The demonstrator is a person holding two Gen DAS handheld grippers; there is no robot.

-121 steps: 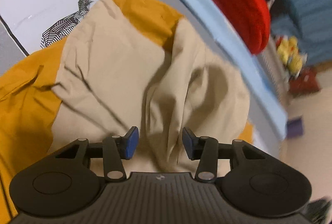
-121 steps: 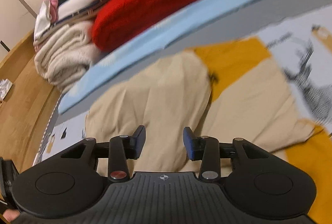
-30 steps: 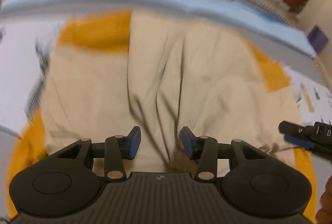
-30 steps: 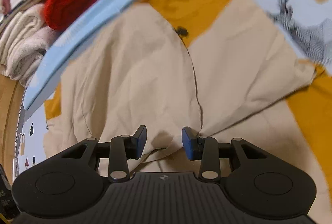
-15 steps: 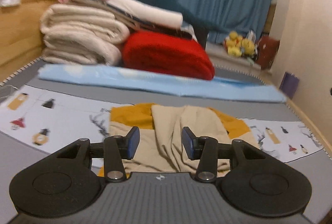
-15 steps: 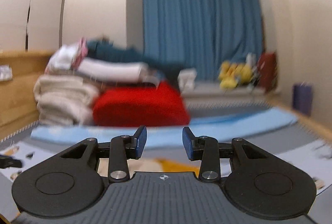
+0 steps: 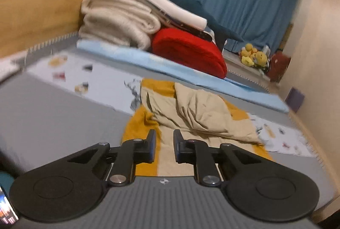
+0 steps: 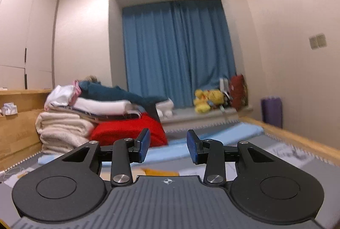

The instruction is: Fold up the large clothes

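Observation:
A beige and mustard-yellow garment (image 7: pixel 197 114) lies roughly folded and rumpled on the grey printed mat (image 7: pixel 63 114). My left gripper (image 7: pixel 164 147) is open and empty, raised above the garment's near edge and tilted. My right gripper (image 8: pixel 168 147) is open and empty, held level and pointing across the room; only a small mustard strip of the garment (image 8: pixel 159 172) shows below its fingers.
A stack of folded blankets and clothes (image 7: pixel 136 16) with a red blanket (image 7: pixel 189 52) rests on a light blue mat (image 7: pixel 191 74) behind the garment. Blue curtains (image 8: pixel 178 52), yellow plush toys (image 8: pixel 207 99) and a wooden ledge (image 8: pixel 19 122) line the room.
Both grippers lifted off the garment and tipped up toward the room. The left has since rolled sideways and its jaws narrowed slightly. The garment lies released on the mat.

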